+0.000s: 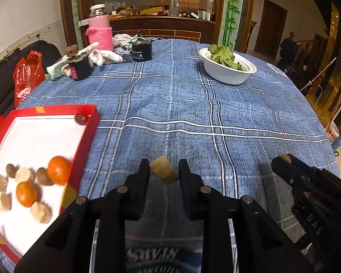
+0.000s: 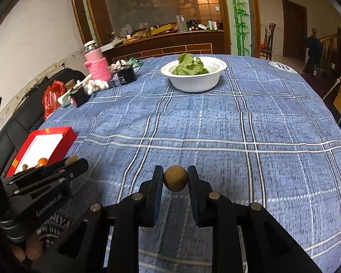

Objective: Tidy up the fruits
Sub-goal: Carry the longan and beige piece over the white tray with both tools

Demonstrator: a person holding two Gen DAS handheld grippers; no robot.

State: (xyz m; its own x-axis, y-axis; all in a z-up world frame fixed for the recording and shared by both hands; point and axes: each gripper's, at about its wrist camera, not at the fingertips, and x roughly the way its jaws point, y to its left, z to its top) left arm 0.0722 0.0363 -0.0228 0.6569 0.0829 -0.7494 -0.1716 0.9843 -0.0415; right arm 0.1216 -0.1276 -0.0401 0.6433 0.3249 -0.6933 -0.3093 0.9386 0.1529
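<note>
Left-hand piece: a pale tan, wedge-shaped cork-like chunk sits between the two black fingers of the left gripper, raised above the cloth; the tongs are clamped on it, touching both its sides
Right-hand piece: a round brown ball with a rough, cork-like surface is pinched at its widest part by the right gripper, tongs closed on it, lifted clear of the table
Destination, as I judge it: a shallow red cardboard box with a white floor lies at the near left of the table, just left of the left gripper
Box contents: two orange mandarins, several beige lumps and some small brown nut-like pieces are grouped at the near end; one dark round piece rests alone in the far corner; the middle of the floor is bare
Table: a round table under a blue cloth with white check lines
Farther off: a white bowl of green leaves stands toward the far side, well apart from both grippers; a bottle in a pink knitted sleeve and dark pots stand at the far left edge
Doing the step well: carry each piece over the red wall, not into it, and lower it close to the white floor before letting go
Caution: the ball will likely roll once freed, so set it against its own kind; the wedge looks tilted in the grip, so keep the hold firm
</note>
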